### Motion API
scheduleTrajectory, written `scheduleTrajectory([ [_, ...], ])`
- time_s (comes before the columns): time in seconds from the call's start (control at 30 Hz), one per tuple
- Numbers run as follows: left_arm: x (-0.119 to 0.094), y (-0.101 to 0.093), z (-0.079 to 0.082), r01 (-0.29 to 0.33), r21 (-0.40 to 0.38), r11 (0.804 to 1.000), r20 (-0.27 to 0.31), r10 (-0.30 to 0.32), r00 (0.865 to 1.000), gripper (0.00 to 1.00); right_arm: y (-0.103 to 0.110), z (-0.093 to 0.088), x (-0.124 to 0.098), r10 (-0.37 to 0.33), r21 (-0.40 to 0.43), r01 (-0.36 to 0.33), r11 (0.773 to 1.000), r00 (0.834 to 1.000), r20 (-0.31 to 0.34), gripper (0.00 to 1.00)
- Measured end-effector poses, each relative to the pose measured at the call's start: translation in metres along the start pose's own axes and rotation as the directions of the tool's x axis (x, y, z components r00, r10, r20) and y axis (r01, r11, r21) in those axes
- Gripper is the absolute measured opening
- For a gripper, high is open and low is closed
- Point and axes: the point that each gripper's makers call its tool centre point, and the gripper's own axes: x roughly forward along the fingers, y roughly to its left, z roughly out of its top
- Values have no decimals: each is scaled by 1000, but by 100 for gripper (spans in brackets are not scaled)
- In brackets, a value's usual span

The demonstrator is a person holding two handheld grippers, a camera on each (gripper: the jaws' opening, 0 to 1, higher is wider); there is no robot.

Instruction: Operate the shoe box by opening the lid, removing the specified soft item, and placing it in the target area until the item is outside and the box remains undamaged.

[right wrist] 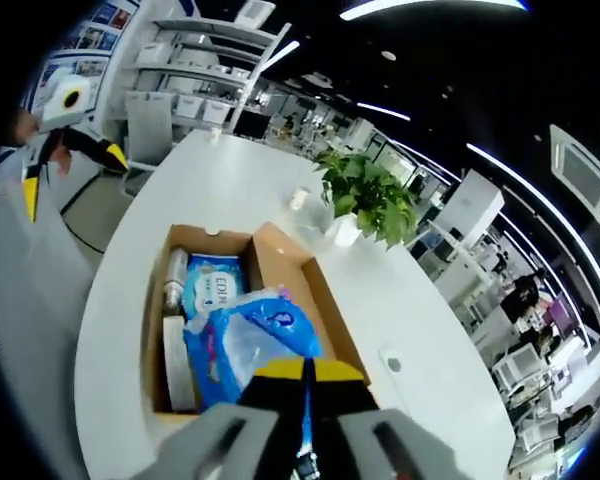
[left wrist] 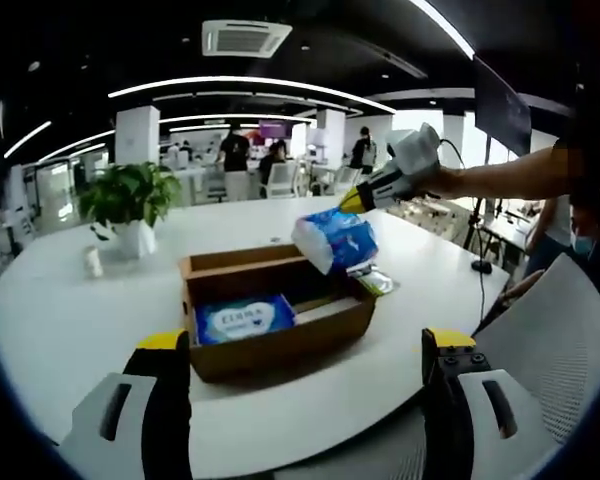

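- The soft blue-and-white plastic tissue pack (left wrist: pixel 335 240) is hanging in the air above the far right corner of the open brown cardboard shoe box (left wrist: pixel 276 318), clear of the box's rim in the left gripper view.
- The right gripper (right wrist: pixel 307 385), grey with yellow-tipped black jaws, is pinching that pack; its jaws are sitting pressed together on the wrapper's edge in the right gripper view, and it is reaching in from the right in the left gripper view (left wrist: pixel 355 199).
- Inside the box, a second blue pack with white lettering (left wrist: pixel 244 319) is lying flat by the left wall, with a pale roll-shaped item (right wrist: pixel 176 352) lying along one side wall.
- The box is sitting near the front edge of the white rounded tabletop (left wrist: pixel 70 320), leaving wide bare surface to its left and behind it.
- The left gripper (left wrist: pixel 305 362) is hovering in front of the box near that edge, its jaws spread wide and holding nothing.
- A green leafy plant in a white pot (left wrist: pixel 130 205) is standing toward the tabletop's far left edge, well apart from the box.
- A white mesh chair back (left wrist: pixel 550 345) is crowding the tabletop's right edge.
- Beyond, an open office with desks, white pillars and ceiling light strips is stretching away.
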Motion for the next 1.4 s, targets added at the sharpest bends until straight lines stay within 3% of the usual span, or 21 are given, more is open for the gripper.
scheduleTrajectory([
  [0.83,1,-1,-3,4,2,1000,-15,-4,1000,100,-21,-57,-62,-48,30,49,998,998,-30,0],
  [1.17,0,0,-4,-4,-2,1000,-21,4,1000,100,-27,-94,-81,-45,23,46,999,997,-67,0],
  [1.4,1,-1,-5,0,-4,1000,-29,0,1000,100,-29,-109,-92,-40,25,42,999,996,-76,0],
])
